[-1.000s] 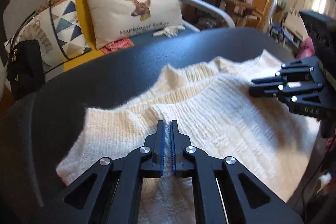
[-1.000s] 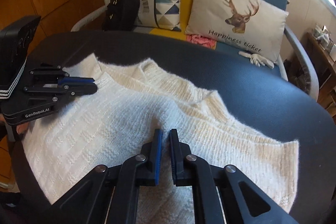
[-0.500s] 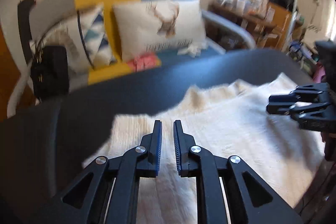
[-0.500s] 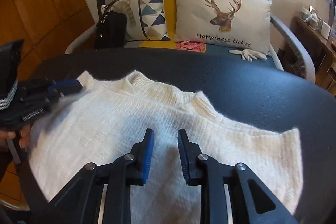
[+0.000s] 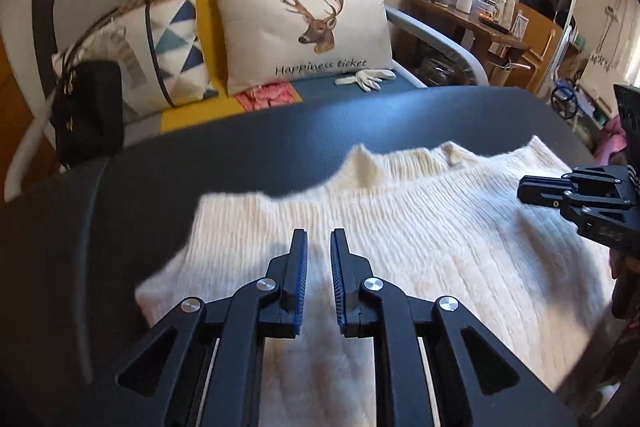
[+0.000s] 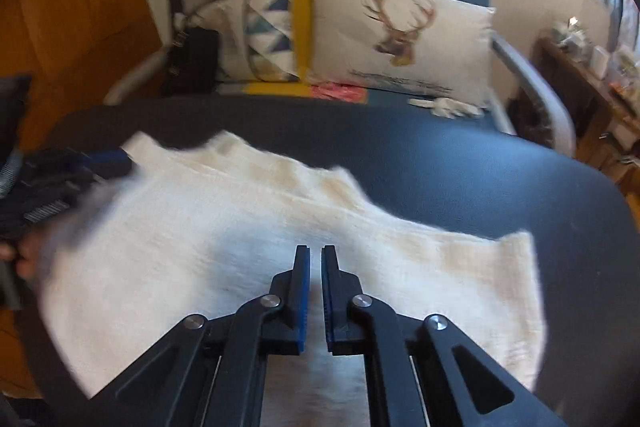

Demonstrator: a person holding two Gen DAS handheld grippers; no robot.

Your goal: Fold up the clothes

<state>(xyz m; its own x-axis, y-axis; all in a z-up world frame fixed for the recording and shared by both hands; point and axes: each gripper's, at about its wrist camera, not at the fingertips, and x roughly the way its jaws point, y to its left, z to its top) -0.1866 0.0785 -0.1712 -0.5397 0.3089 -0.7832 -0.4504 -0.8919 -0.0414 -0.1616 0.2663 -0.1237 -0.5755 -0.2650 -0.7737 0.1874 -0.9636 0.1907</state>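
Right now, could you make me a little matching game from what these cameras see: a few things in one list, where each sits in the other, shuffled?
Things:
1. cream sweater
2. deer cushion
3. black handbag
4. white glove

Places:
A. on the blue seat of the sofa, just in front of the deer cushion
B. at the sofa's far left end, beside the triangle-patterned cushion
C. spread flat on the dark table
D. leaning against the sofa back

Pairs: 1-C, 2-D, 3-B, 4-A
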